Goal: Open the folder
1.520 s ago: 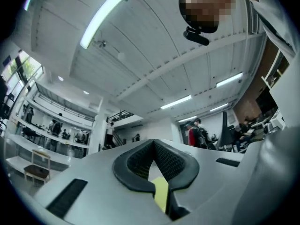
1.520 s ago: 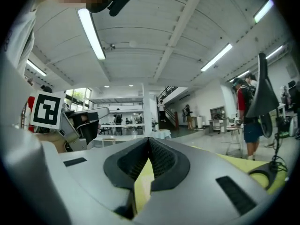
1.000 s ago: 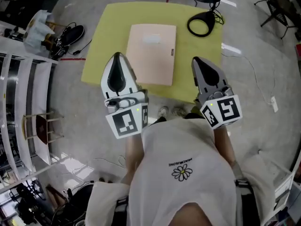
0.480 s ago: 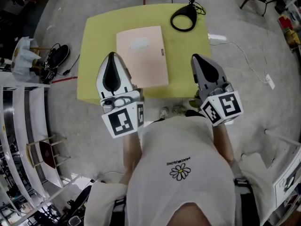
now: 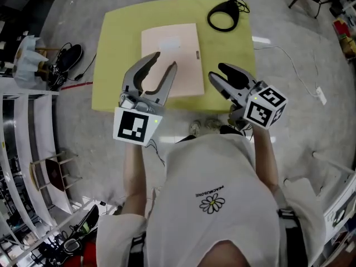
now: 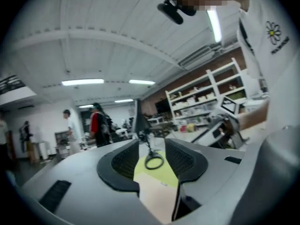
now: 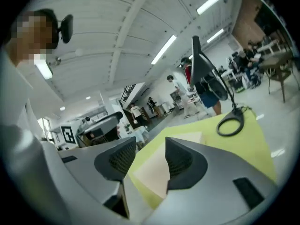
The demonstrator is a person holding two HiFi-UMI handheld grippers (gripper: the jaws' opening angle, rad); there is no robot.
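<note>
Head view has the pale pink folder (image 5: 170,59) lying flat and closed on the yellow-green table (image 5: 111,65), with a black ring-shaped lamp base (image 5: 223,15) beyond its far right corner and clear of it. My left gripper (image 5: 164,61) hangs over the near left part of the folder. Its jaws have just been opening and stand apart, with nothing pinched between them. The left gripper view looks through that gap and shows only the folder's cover and the table beyond it. I cannot tell whether the tips touch the cover. My right gripper (image 5: 217,72) sits just beside the folder's near right corner, over the table's near edge, rolled onto its side. Its jaws have also just been opening and are spread wide. In the right gripper view the gap frames the folder and table, but the pads press on nothing.
</note>
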